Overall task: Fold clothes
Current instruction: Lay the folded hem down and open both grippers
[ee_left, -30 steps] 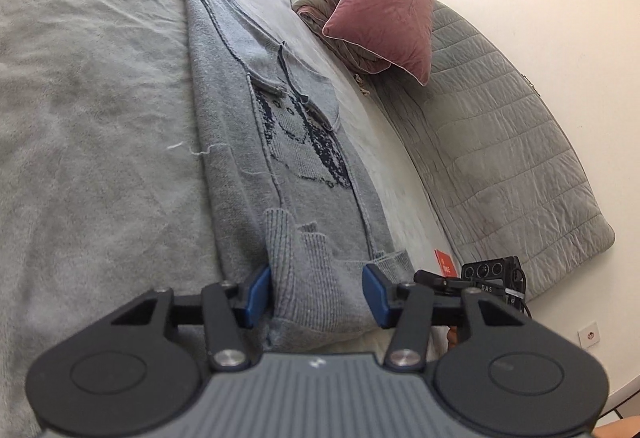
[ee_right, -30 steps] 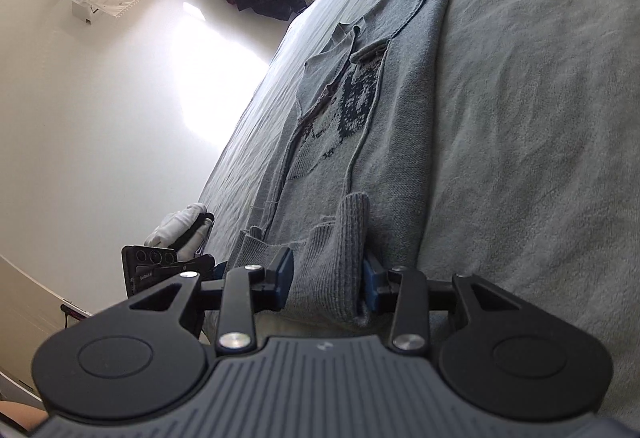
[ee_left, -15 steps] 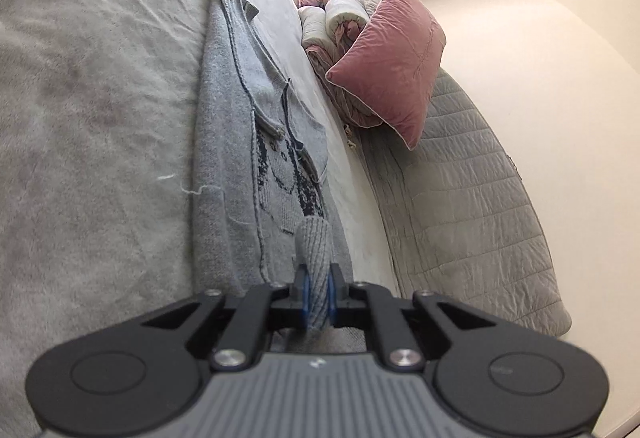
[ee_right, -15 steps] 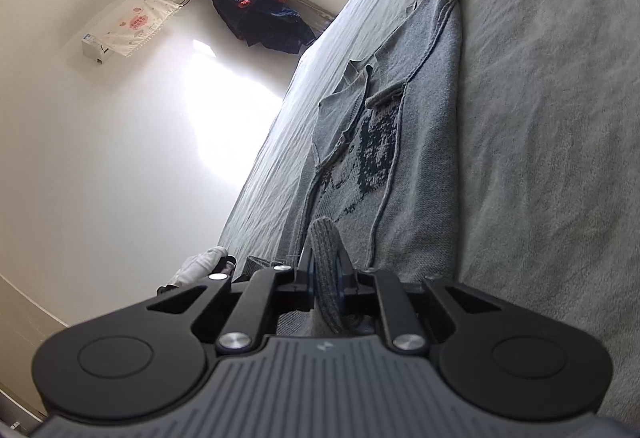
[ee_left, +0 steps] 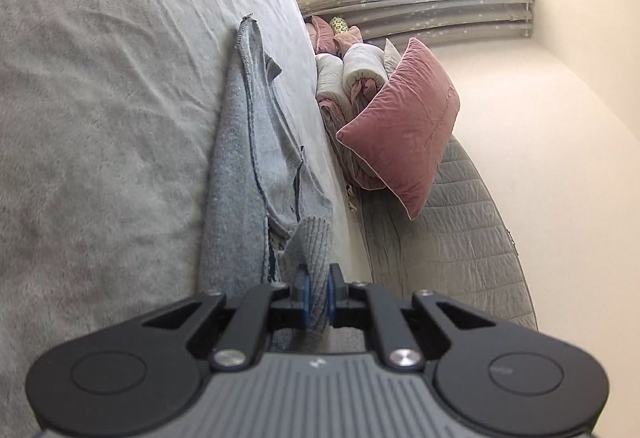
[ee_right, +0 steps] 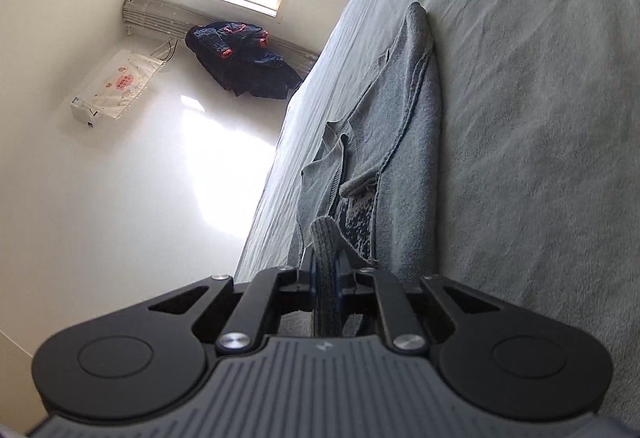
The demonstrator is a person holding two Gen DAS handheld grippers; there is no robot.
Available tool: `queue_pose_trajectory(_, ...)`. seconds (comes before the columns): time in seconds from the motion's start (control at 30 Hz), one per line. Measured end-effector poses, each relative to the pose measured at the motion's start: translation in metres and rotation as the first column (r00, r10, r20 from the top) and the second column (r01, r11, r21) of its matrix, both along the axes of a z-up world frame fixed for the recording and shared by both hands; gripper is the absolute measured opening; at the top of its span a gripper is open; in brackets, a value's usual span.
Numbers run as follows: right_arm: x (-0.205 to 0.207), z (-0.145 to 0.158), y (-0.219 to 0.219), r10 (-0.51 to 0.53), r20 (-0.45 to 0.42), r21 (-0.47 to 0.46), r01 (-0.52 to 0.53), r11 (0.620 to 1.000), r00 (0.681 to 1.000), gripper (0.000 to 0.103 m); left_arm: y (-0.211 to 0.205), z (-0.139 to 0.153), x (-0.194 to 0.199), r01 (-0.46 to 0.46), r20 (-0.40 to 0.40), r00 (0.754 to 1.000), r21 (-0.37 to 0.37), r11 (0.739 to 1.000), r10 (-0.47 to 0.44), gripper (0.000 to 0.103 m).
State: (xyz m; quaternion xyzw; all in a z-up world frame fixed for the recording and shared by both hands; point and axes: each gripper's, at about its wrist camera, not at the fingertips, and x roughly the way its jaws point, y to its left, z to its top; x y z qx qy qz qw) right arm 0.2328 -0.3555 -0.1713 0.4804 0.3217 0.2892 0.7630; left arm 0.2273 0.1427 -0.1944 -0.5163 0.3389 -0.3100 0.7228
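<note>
A grey knit sweater (ee_left: pixel 240 173) with a dark pattern lies lengthwise on the grey bed, folded narrow. Its ribbed hem is lifted at the near end and carried over the body. My left gripper (ee_left: pixel 317 296) is shut on one corner of the ribbed hem (ee_left: pixel 314 246). In the right wrist view the same sweater (ee_right: pixel 404 165) stretches away from me, and my right gripper (ee_right: pixel 325 278) is shut on the other hem corner (ee_right: pixel 324 238), which stands up between the blue pads. The dark pattern (ee_right: pixel 356 222) shows just past that gripper.
The grey bed cover (ee_left: pixel 100 97) spreads wide beside the sweater. A pink cushion (ee_left: pixel 404 125) and rolled bedding (ee_left: pixel 352 69) lie against a quilted grey mattress (ee_left: pixel 448 230) on the floor. A dark jacket (ee_right: pixel 240 57) lies under the window, near a white box (ee_right: pixel 116 89).
Both grippers closed on the hem corners, lifted them off the bed and carried them forward over the sweater toward its far end. Both views have rolled.
</note>
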Motion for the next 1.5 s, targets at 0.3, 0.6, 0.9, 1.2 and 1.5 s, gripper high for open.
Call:
queue_pose_trajectory(0.3, 0.029, -0.003, -0.002, -0.048, -0.011, -0.033, 0.048, 0.998, 0.999, 0.012, -0.005, -0.004, 0.029, -0.064, -0.024, 0.998, 0.068, 0.996, 0.066, 0.008)
queue_pose_trajectory(0.6, 0.03, 0.0, 0.012, -0.075, 0.029, -0.238, 0.08, 0.968, 0.997, 0.018, -0.013, 0.021, 0.024, -0.177, 0.107, 0.983, 0.367, 0.913, 0.147, 0.029)
queue_pose_trajectory(0.9, -0.024, 0.044, 0.034, -0.074, 0.295, -0.561, 0.235, 0.793, 0.953, 0.039, -0.045, 0.073, -0.008, -0.289, 0.384, 0.923, 0.637, 0.714, 0.031, 0.056)
queue_pose_trajectory(1.2, -0.024, 0.03, 0.074, 0.059, 0.314, -0.728, 0.2, 0.656, 0.948, 0.039, -0.077, 0.053, -0.003, -0.196, 0.358, 0.921, 0.768, 0.61, -0.155, 0.056)
queue_pose_trajectory(1.5, -0.013, 0.024, 0.058, 0.005, 0.262, -0.69, 0.184, 0.7, 0.965, 0.041, -0.076, 0.054, -0.004, -0.169, 0.325, 0.934, 0.767, 0.619, -0.147, 0.059)
